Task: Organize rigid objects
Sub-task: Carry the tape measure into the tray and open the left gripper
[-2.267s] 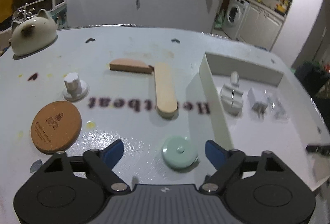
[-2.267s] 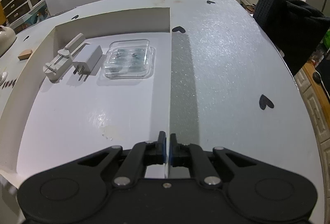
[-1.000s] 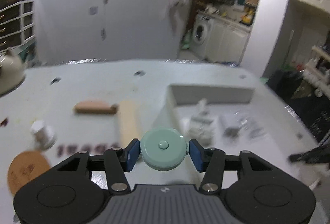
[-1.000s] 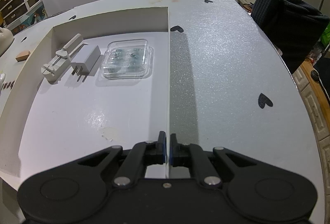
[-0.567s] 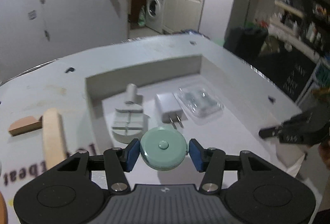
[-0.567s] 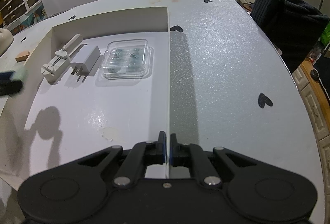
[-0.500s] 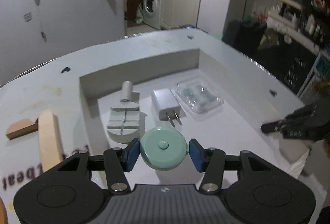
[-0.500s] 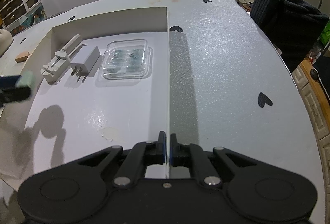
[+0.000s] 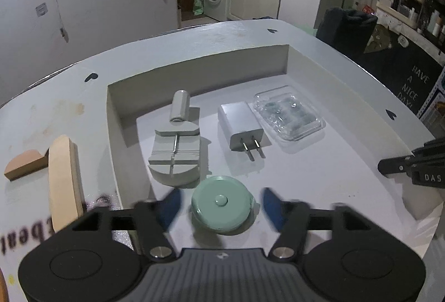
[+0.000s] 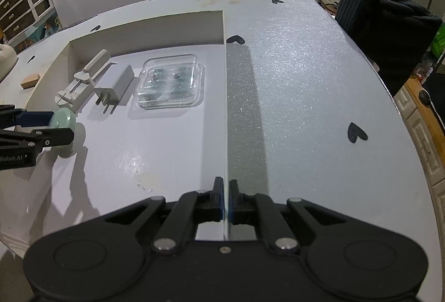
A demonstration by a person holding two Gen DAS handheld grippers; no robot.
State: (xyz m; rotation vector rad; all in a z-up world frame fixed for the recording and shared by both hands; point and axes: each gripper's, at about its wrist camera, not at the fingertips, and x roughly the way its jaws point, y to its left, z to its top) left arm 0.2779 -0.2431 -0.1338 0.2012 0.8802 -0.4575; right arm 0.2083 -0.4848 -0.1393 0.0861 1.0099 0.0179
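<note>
Left gripper [image 9: 219, 203]: jaws just opened, blue fingers [image 9: 169, 204] spread apart, motion-blurred. Right gripper [image 10: 225, 197]: fingers clamped together, pointing steeply down.

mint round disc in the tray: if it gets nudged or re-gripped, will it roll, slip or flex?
The mint disc lies flat on the tray floor, so a nudge should slide it, not roll it. It looks like hard plastic, probably stiff. Its rounded rim gives the left gripper, whose jaws have just been opening clear of it, little contact, so it may slip or pivot.

Both wrist cameras look steeply down, close, sharing the white tray [image 9: 200, 71] [image 10: 150, 23] from opposite sides.
</note>
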